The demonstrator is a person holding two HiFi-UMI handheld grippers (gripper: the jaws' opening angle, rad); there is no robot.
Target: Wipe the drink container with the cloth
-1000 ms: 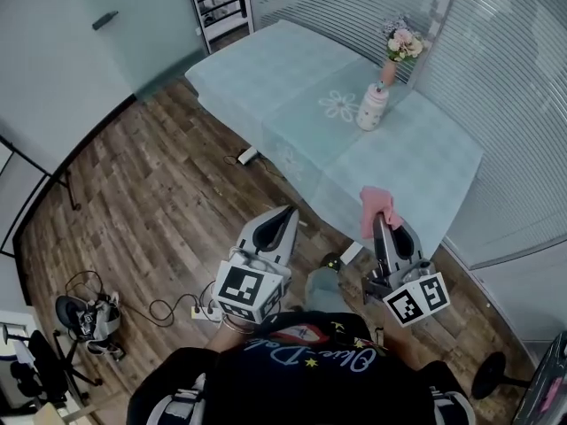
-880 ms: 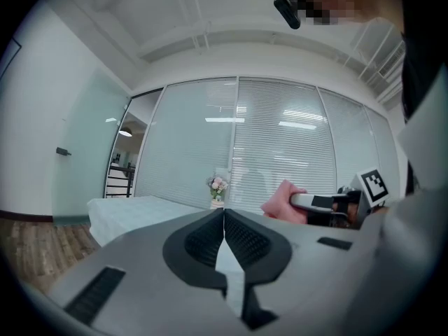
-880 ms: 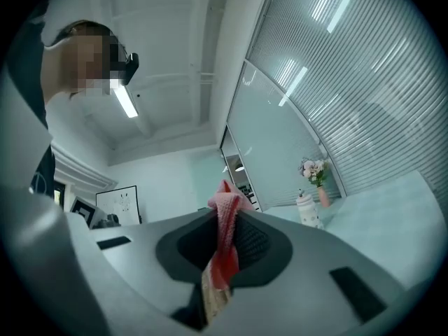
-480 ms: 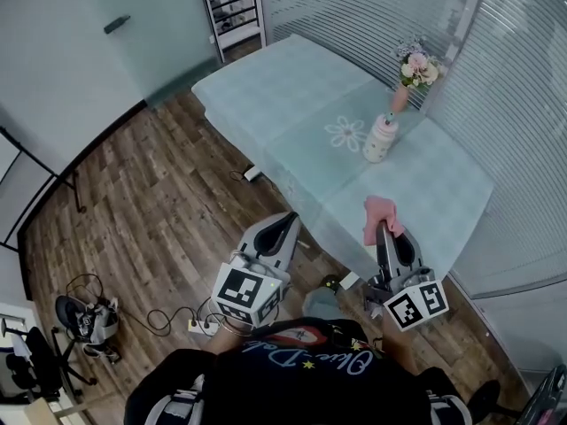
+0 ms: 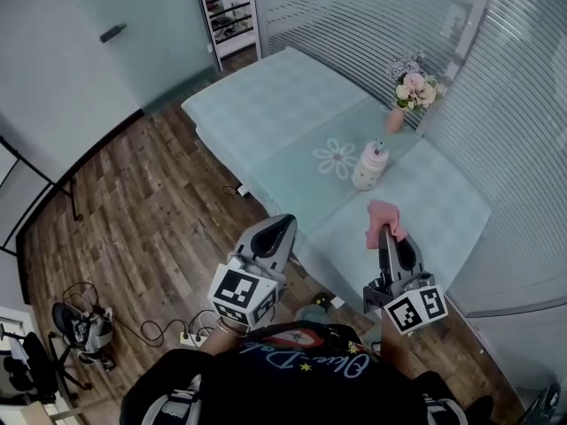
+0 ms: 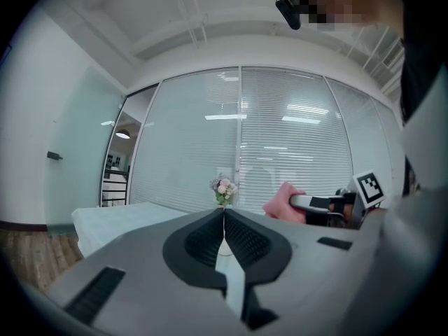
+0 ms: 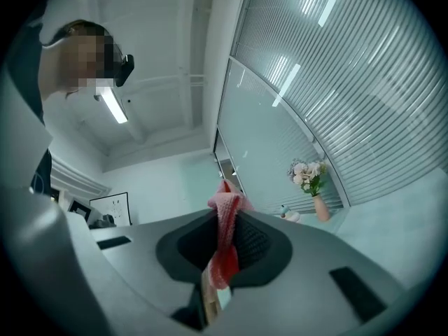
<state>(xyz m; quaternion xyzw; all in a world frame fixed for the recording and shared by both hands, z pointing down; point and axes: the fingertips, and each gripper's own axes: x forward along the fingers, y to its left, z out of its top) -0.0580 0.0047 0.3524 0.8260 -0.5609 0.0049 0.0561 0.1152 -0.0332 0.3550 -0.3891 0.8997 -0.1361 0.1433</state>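
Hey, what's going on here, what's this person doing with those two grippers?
A person near a table holds a gripper in each hand. The right gripper is shut on a pink cloth, held in the air short of the drink container, which stands on the table near a vase of flowers. The left gripper is shut and empty. The cloth is not yet touching the container.
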